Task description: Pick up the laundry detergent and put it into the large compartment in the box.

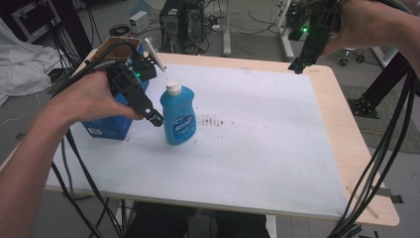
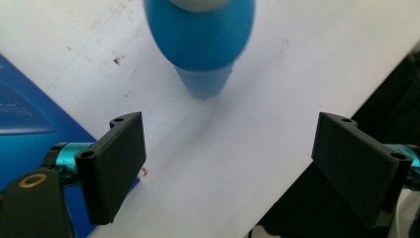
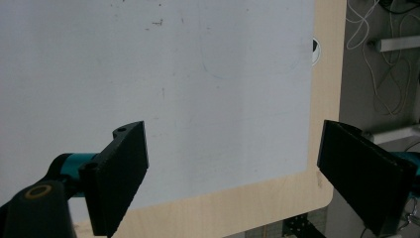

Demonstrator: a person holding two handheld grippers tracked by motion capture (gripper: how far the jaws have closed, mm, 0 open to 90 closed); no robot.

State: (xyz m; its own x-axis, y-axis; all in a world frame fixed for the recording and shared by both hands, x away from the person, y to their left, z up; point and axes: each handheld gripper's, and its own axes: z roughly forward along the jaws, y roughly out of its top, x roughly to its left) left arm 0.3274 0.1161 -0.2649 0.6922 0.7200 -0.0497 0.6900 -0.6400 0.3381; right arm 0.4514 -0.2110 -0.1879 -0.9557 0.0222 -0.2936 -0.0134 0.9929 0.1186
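The tabletop (image 1: 257, 148) is seen whole from above and behind in the high view, facing forward and down. The blue bottle (image 2: 200, 44) is looked down on steeply and closely in the left gripper view; it is shared with the high view. The tabletop's far right corner, also shared, is overlooked from higher up in the right gripper view.

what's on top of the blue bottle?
A white cap sits on the blue bottle, closed as far as the high view shows. The left hand-held gripper hangs open beside it, not touching the cap. The bottle's contents are hidden by its opaque plastic.
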